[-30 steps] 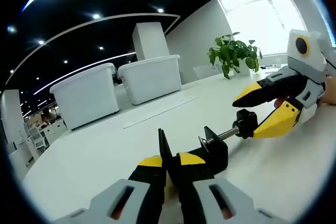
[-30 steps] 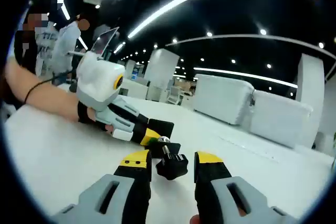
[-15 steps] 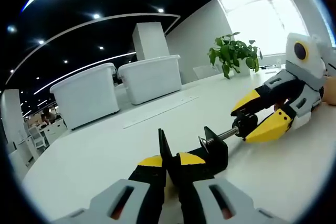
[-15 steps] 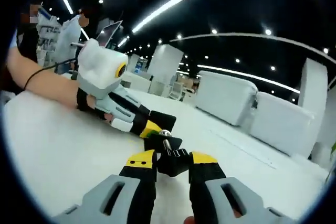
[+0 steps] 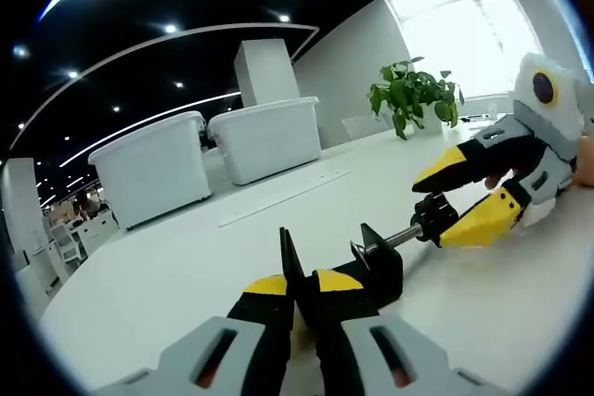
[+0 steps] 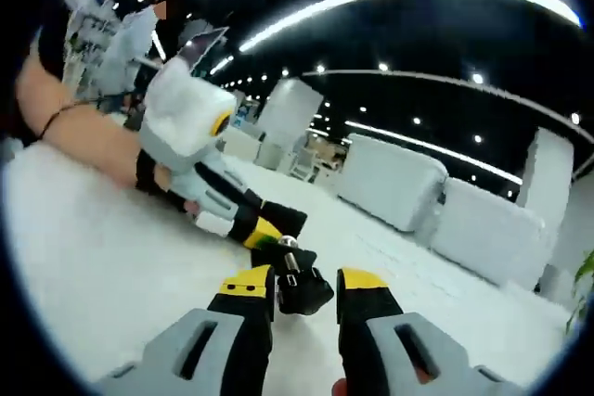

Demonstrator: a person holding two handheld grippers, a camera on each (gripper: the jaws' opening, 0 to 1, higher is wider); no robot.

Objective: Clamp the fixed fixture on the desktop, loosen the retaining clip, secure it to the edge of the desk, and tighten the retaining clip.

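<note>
so the clamp point(image 5: 376, 261) sits on the worktop point(image 5: 167, 275) right in front of the left tongs point(image 5: 302, 289), right tongs point(image 5: 455, 201) at its knob end, two bins point(image 5: 213, 155) behind, plant point(image 5: 413, 95) off to the right

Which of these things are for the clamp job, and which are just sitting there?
For the job:
- black clamp fixture, held by the left gripper
- its screw knob, between the right gripper's jaws
- white desk

Just sitting there:
- two white storage bins
- potted plant
- white pillar
</note>
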